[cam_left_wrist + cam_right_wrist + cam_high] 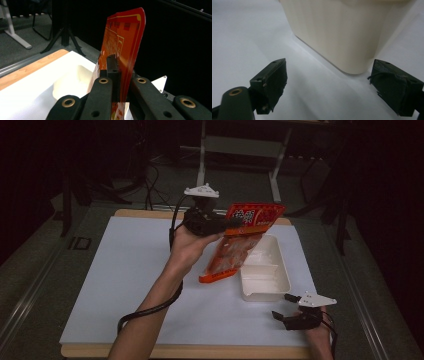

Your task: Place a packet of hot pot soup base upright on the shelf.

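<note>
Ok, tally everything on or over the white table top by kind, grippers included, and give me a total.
Orange snack bag, clamped in the left gripper: 1
Cream plastic container, open-topped: 1
Handheld grippers, the left one and the right gripper with open jaws near the container: 2
Total: 4

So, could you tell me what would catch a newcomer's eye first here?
The bright orange snack bag, held up in the shut left gripper over the white sheet. Just beside it sits a cream tray, the bag's lower end at its left edge. The right gripper rests open near the tray's front corner.
</note>
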`<act>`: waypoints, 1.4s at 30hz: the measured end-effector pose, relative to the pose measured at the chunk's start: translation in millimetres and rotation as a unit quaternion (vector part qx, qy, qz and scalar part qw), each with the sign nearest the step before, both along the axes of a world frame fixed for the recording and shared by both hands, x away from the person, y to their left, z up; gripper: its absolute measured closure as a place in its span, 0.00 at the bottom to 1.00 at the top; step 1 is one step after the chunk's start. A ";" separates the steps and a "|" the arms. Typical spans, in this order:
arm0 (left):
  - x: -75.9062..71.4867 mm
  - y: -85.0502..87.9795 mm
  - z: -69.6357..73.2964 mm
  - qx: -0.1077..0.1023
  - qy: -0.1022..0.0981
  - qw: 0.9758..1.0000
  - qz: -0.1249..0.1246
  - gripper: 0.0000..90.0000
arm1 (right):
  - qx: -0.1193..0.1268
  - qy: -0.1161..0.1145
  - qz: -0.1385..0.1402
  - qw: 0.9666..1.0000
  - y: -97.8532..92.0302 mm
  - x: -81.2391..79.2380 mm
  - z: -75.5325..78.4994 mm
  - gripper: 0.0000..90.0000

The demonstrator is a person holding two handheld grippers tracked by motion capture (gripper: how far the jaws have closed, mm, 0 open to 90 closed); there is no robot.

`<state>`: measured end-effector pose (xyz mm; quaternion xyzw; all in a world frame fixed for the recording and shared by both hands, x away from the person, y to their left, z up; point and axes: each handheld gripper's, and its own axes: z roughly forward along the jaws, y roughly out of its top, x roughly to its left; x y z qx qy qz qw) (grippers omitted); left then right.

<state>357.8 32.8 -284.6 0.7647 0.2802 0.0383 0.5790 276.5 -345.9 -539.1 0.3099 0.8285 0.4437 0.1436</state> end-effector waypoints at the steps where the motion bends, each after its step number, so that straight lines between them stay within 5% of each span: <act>1: -0.3 -2.9 1.1 0.001 -0.002 1.000 -0.001 1.00 | 0.000 0.000 0.000 1.000 0.0 0.0 0.0 0.15; 12: -0.6 -30.4 5.0 0.003 -0.013 1.000 -0.005 1.00 | 0.001 -0.001 0.000 1.000 -0.3 0.1 0.0 0.15; 23: 2.9 -60.4 -5.5 0.008 -0.009 1.000 -0.012 1.00 | 0.001 -0.001 0.000 1.000 -0.6 0.0 -0.1 0.15; 42: 19.9 -106.0 -36.4 -0.019 0.007 1.000 0.006 1.00 | 0.003 -0.004 0.000 1.000 -0.3 -0.6 -0.3 0.15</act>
